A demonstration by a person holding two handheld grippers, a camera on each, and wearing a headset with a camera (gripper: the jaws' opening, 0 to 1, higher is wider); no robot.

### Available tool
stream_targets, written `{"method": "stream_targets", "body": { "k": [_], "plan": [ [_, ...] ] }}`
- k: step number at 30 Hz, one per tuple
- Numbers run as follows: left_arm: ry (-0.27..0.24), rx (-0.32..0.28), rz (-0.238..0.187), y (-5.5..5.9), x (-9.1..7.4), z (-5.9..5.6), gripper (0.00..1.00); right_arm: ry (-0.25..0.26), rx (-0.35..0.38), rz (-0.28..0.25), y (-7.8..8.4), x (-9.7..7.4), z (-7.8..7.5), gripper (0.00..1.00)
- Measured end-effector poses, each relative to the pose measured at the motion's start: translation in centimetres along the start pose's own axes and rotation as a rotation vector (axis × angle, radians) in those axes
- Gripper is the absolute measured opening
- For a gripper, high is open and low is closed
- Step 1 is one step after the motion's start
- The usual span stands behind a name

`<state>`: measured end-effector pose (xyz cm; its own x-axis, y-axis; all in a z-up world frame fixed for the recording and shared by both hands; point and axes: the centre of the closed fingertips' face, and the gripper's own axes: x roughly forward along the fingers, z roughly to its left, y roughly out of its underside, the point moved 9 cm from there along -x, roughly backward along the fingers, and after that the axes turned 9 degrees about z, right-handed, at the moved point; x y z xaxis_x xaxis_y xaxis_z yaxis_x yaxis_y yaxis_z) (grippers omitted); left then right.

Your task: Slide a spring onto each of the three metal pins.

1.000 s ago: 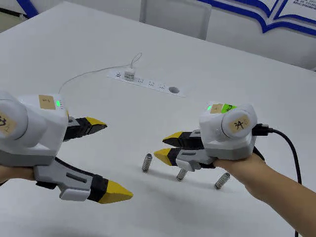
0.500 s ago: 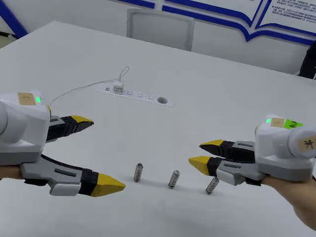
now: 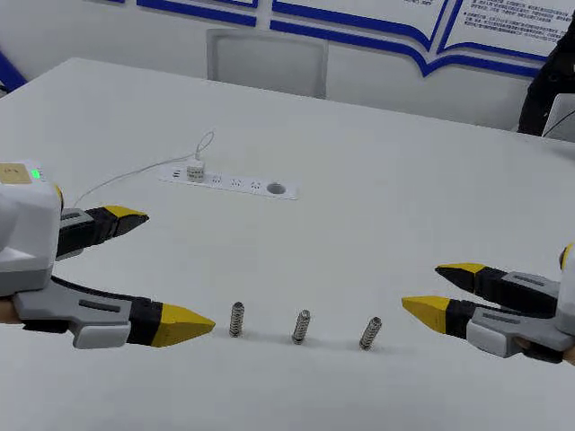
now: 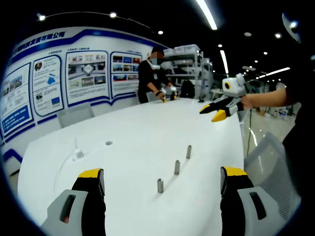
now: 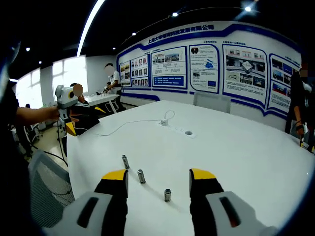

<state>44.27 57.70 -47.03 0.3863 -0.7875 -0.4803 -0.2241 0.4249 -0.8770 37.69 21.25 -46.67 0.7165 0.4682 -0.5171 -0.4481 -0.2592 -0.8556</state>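
The white worktop (image 3: 377, 180) carries the left gripper (image 3: 175, 269) and right gripper (image 3: 420, 285), both wide-jawed and empty. They flank three springs (image 3: 302, 327) upright near its front edge, apparently each on its pin already. Only checking seems left.

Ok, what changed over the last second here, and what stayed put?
The right gripper drew back to the person's right. It was over the middle spring and is now clear of the rightmost spring, jaws open and empty. The camera also shifted. The left gripper stayed open beside the leftmost spring, and all three springs kept their places on the table.
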Motion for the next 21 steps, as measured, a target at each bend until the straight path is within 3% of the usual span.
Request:
{"method": "stream_targets", "body": {
  "k": [3, 6, 11, 21],
  "plan": [
    [0.001, -0.005, -0.003, -0.1, -0.1, 0.0, 1.0, -0.005, 0.006, -0.024, 0.1, -0.7, 0.2, 0.58],
    [0.007, -0.009, 0.004, 0.0, -0.1, -0.1, 1.0, -0.002, 0.013, -0.009, 0.3, -1.0, 0.3, 0.67],
    [0.011, -0.003, 0.007, -0.1, -0.2, -0.4, 1.0, -0.001, -0.019, 0.024, 0.9, -1.2, 0.6, 0.74],
    [0.01, 0.007, 0.008, -0.2, -0.5, -0.5, 1.0, 0.019, -0.037, 0.025, 1.0, -1.4, 0.5, 0.81]
  ]
}}
